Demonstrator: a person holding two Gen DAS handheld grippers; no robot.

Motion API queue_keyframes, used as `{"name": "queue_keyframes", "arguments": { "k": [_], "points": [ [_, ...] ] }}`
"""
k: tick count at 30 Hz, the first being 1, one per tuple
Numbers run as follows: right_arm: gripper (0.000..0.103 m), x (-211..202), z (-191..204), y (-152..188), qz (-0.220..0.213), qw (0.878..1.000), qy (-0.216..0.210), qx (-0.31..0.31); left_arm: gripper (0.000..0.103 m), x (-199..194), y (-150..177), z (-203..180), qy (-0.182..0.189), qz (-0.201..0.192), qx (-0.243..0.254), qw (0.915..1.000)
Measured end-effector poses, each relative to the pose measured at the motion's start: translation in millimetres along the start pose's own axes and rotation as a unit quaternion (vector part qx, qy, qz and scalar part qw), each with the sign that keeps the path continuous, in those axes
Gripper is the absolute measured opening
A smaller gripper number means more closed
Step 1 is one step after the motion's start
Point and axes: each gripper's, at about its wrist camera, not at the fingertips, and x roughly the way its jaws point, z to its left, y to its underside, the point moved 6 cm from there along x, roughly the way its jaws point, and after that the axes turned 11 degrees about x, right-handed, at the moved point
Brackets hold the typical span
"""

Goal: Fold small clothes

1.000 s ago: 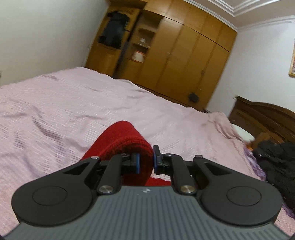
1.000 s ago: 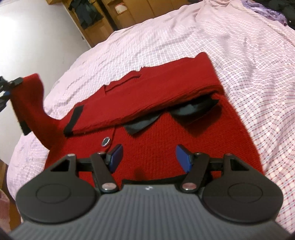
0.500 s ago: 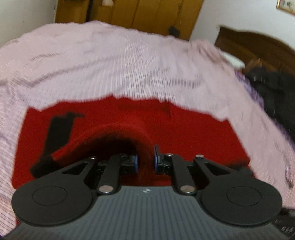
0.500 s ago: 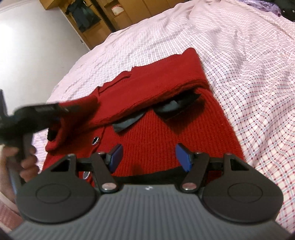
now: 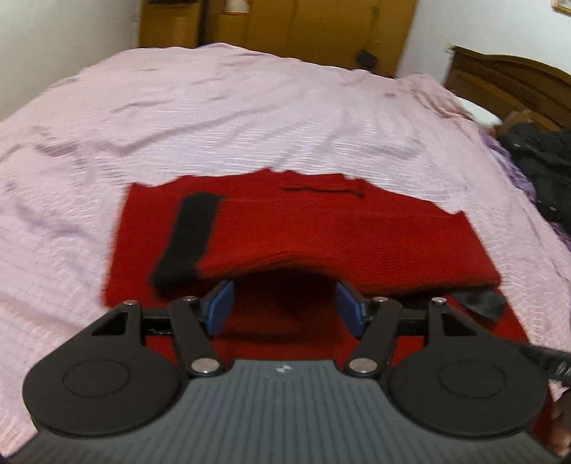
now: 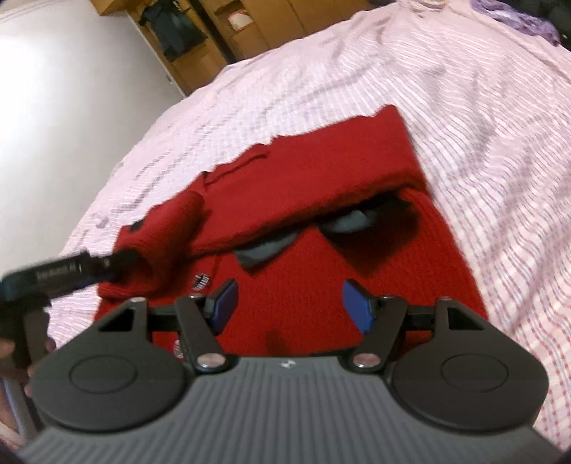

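Observation:
A red knit cardigan (image 5: 321,228) with black cuffs and collar lies partly folded on the pink checked bedspread. Its sleeve with a black cuff (image 5: 189,239) lies across the body. My left gripper (image 5: 283,307) is open and empty, just above the sleeve's near edge. In the right wrist view the cardigan (image 6: 321,214) fills the middle, with a dark collar (image 6: 271,250) and buttons showing. My right gripper (image 6: 291,303) is open and empty over the cardigan's front. The left gripper (image 6: 117,258) shows at the left edge there, its tips at the folded sleeve.
The bedspread (image 5: 232,107) stretches far beyond the cardigan. A wooden wardrobe (image 5: 285,21) stands behind the bed. A wooden headboard (image 5: 506,82) and a pile of dark clothes (image 5: 542,167) are at the right.
My left gripper carried the red sleeve over the cardigan's body, laid it down and opened. My right gripper stayed open over the cardigan and shifted slightly.

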Motion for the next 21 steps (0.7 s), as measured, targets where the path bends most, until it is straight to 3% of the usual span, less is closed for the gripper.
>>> {"name": "queue_keyframes", "arguments": {
  "k": [9,13,17,21],
  "points": [
    [0.068,26.0,44.2,-2.3,0.039,0.998,-0.051,0.006,0.069,-11.2,32.5,62.0,-0.082,0.025,-0.040,0.9955],
    [0.068,38.6,68.5,-11.2,0.047,0.998,-0.052,0.010,0.069,-2.9,40.0,77.4,-0.090,0.032,-0.060,0.9936],
    [0.068,39.5,103.6,-7.6,0.040,0.996,-0.047,-0.067,0.069,4.2,48.2,87.3,-0.095,0.043,-0.076,0.9916],
    [0.068,48.0,134.9,2.8,0.046,0.985,-0.017,-0.167,0.069,10.2,51.0,97.6,-0.094,0.044,-0.095,0.9900]
  ]
}}
